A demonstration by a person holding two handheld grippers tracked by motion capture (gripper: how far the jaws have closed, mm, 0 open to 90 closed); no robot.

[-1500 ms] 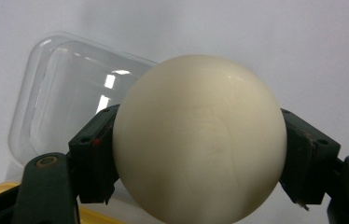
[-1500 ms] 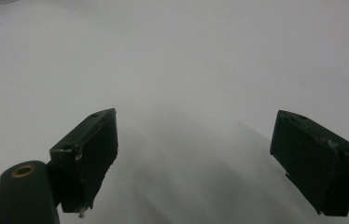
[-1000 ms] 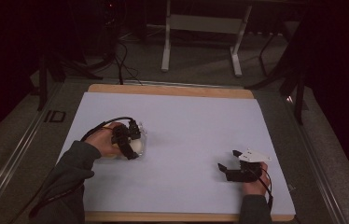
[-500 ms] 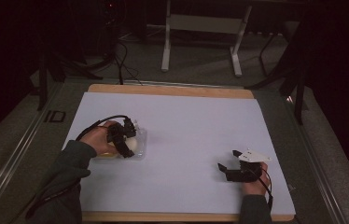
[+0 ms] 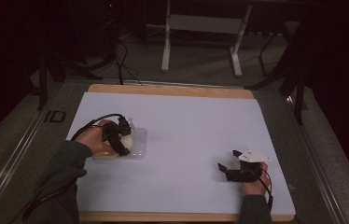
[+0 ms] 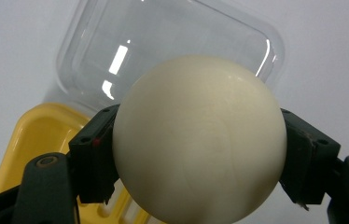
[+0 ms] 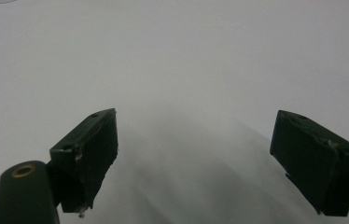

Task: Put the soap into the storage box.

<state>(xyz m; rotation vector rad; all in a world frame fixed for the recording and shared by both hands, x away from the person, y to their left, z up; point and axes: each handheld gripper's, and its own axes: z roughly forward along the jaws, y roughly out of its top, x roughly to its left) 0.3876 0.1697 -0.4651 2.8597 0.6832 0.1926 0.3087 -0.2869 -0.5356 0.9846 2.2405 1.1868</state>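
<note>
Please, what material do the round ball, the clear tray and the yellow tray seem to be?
Ball: cream, smooth, slightly glossy with faint streaks; perhaps hard plastic or polished wood. Clear tray: thin transparent plastic, shown by bright reflections and moulded rounded corners. Yellow tray: opaque glossy plastic, probably moulded.

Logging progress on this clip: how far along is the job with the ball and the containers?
Done: the left gripper has the cream ball clamped between its jaws. In hand: it holds the ball above the clear container and the yellow tray at the mat's left side. Left: setting the ball down, probably into one of them; which one I cannot tell. The right gripper rests open on the white mat, holding nothing.
</note>
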